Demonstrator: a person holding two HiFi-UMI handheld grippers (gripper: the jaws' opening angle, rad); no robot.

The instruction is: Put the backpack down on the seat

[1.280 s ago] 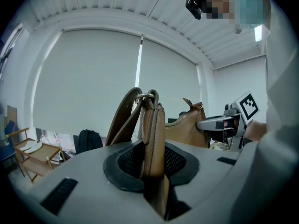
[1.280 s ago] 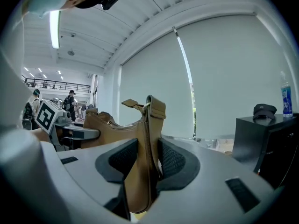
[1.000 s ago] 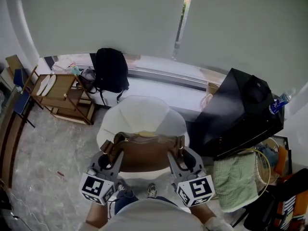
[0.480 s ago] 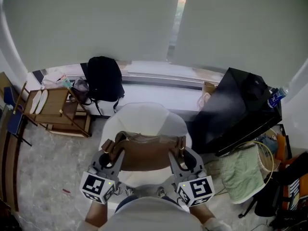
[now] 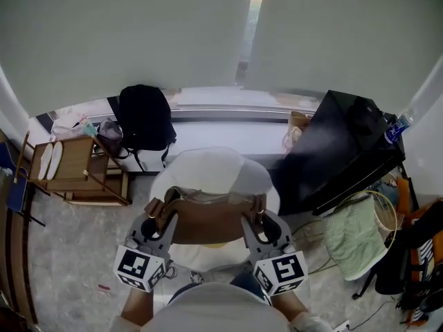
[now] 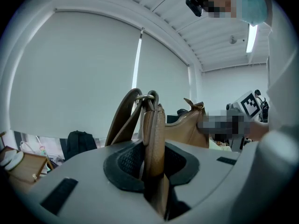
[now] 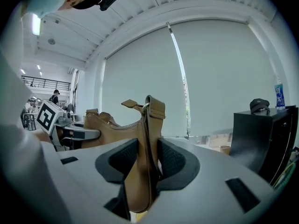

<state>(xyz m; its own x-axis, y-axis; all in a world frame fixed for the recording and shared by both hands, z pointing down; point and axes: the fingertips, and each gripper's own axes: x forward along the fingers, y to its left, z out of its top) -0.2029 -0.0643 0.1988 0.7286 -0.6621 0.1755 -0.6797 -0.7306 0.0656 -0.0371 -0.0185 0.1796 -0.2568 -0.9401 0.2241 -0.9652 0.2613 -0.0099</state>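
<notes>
I shuffled closer just now: brown backpack hangs over the white seat (my left gripper and right gripper both clamp its ends), so lowering's next.

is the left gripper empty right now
No, the left gripper is shut on one end of the brown bag.
</notes>
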